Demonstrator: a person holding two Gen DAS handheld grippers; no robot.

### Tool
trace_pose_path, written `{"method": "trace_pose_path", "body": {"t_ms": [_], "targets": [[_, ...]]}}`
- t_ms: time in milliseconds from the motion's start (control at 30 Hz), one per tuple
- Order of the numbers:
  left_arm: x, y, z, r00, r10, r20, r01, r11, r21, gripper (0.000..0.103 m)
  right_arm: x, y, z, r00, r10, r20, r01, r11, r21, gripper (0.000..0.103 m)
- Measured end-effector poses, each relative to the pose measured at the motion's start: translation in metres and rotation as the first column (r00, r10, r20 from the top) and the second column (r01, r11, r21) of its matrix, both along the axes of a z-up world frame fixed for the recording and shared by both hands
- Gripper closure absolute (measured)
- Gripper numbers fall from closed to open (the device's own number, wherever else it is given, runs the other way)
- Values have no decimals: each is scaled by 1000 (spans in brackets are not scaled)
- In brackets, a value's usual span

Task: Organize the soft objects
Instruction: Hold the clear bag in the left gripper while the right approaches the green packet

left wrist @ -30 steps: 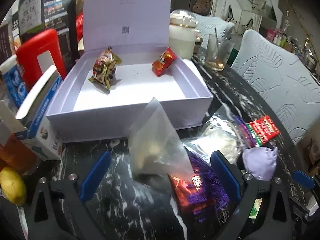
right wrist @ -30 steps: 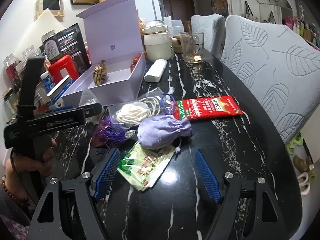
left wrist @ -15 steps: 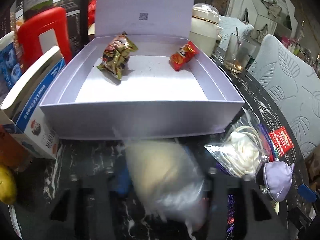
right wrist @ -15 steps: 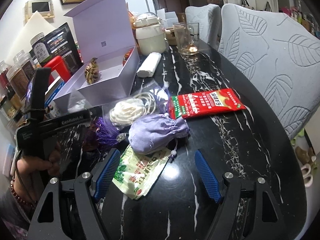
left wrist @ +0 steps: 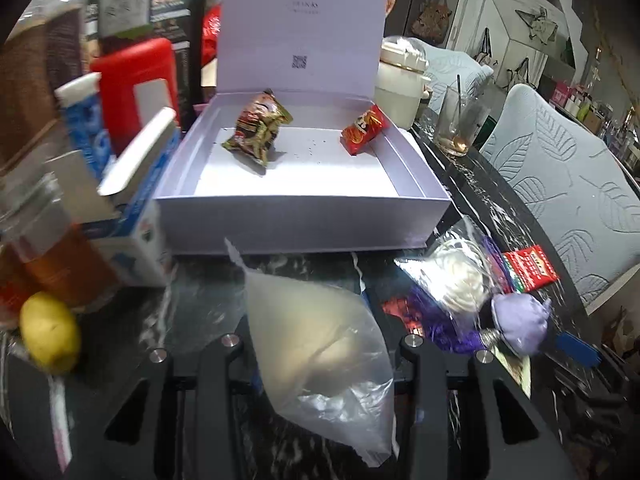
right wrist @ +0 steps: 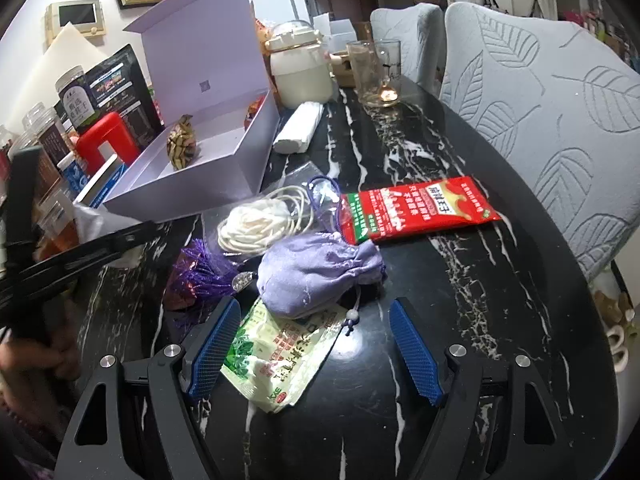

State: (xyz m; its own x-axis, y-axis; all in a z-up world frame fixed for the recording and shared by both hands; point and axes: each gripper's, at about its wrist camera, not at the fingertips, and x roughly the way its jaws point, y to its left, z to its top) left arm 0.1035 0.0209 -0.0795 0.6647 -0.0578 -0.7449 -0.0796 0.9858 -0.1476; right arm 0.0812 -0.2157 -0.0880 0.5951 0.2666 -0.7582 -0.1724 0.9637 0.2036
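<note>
Lifted clear bag (left wrist: 320,344); box (left wrist: 304,216) holds two snack packets.

Lemon (left wrist: 49,332), drinking glass (right wrist: 383,73), white jar (right wrist: 301,65)

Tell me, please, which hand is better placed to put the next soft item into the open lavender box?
Left: its gripper grips the clear plastic bag right before the box; the right gripper is open, empty, farther away.

the left gripper (left wrist: 320,364) is clamped on a clear plastic bag (left wrist: 316,344), just before the near wall of the open lavender box (left wrist: 304,220). inside, a brown snack packet (left wrist: 258,130) and a red packet (left wrist: 364,128) lie near the far wall.
</note>
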Motion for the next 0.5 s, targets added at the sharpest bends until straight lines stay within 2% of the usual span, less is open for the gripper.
{"method": "trace_pose_path", "body": {"t_ms": [100, 167, 500], "targets": [[-14, 2, 4, 1000, 3, 1, -3, 1000, -9, 63, 1, 1, -1, 1000, 7, 1, -7, 1000, 5, 24], [-22, 3, 5, 1000, 4, 0, -4, 1000, -2, 63, 1, 1, -2, 1000, 7, 6, -7, 1000, 11, 17], [-39, 6, -2, 1000, 14, -28, -15, 999, -29, 63, 3, 13, -8, 999, 29, -35, -30, 999, -16, 17]]}}
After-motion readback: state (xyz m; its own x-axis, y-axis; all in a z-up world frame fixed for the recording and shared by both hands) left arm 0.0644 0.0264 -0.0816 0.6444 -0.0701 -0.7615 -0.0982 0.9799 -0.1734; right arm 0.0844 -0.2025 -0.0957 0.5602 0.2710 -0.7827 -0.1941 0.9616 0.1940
